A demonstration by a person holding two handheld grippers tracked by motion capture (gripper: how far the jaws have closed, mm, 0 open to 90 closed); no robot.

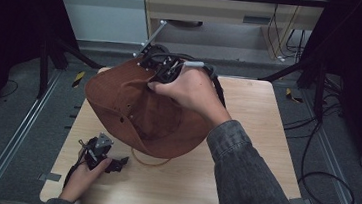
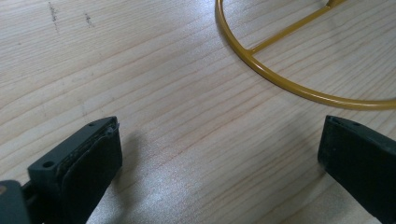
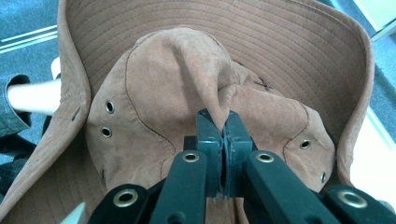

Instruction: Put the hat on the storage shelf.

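Firmly, right gripper [image 3: 223, 126] fingers [image 3: 208, 135] pinch hat [image 3: 187, 84] crown.

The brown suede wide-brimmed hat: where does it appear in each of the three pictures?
High view: the brown suede wide-brimmed hat is at table centre, lifted by the right gripper.
Right gripper view: the hat's crown is pinched between the shut jaws.
Left gripper view: hat not in it.
Shared landmark: the hat's metal eyelets.
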